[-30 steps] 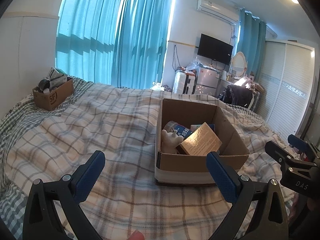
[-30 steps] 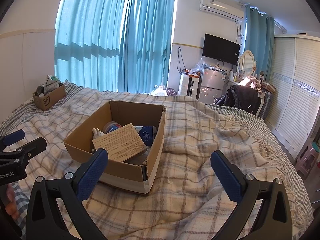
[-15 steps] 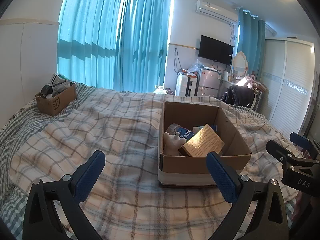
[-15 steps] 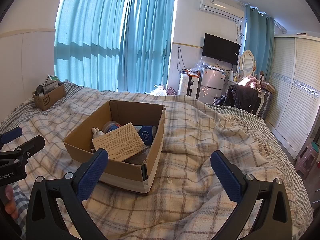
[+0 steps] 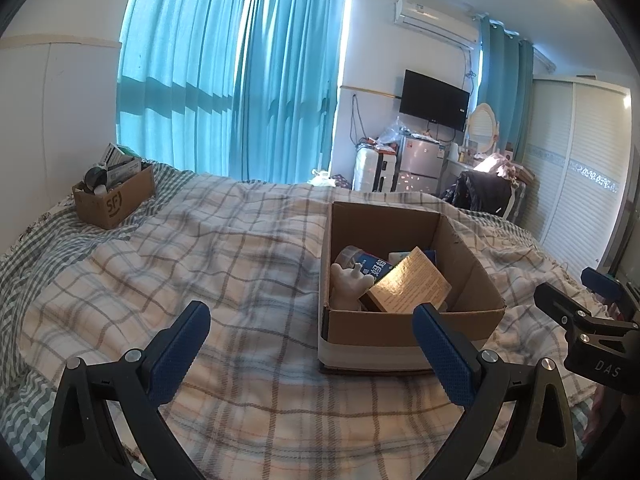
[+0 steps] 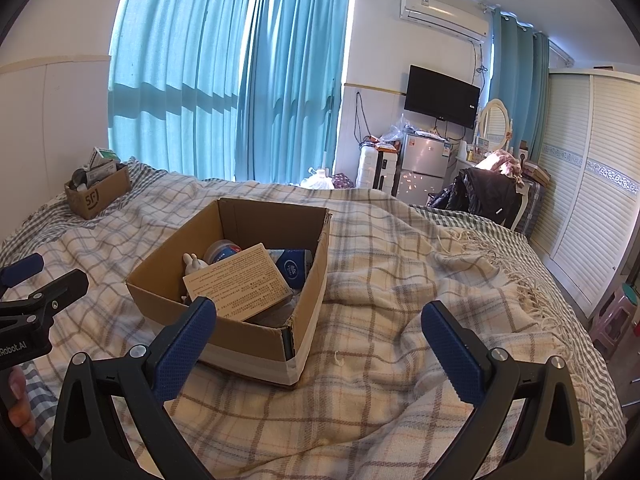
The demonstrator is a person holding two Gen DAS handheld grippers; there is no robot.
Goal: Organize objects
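An open cardboard box (image 5: 472, 272) sits on the plaid bed; it also shows in the right wrist view (image 6: 316, 276). Inside lie a tan printed carton (image 5: 412, 284) (image 6: 240, 284), a white rabbit figure (image 5: 348, 284) (image 6: 192, 266), a blue-labelled jar (image 5: 372, 266) (image 6: 222, 250) and a blue pack (image 6: 294, 268). My left gripper (image 5: 312, 356) is open and empty, in front of the box to its left. My right gripper (image 6: 320, 350) is open and empty, in front of the box to its right. Each gripper shows at the edge of the other's view.
A small cardboard box (image 5: 114, 202) (image 6: 98, 194) full of items stands at the bed's far left. The plaid blanket (image 5: 224, 264) covers the bed, rumpled and fringed on the right (image 6: 460, 280). Blue curtains, a fridge, a chair with a dark jacket (image 6: 480, 196) and wardrobe lie beyond.
The left wrist view has shifted slightly, so the box sits a little further right and lower. The right wrist view is almost the same. Both grippers stay open.
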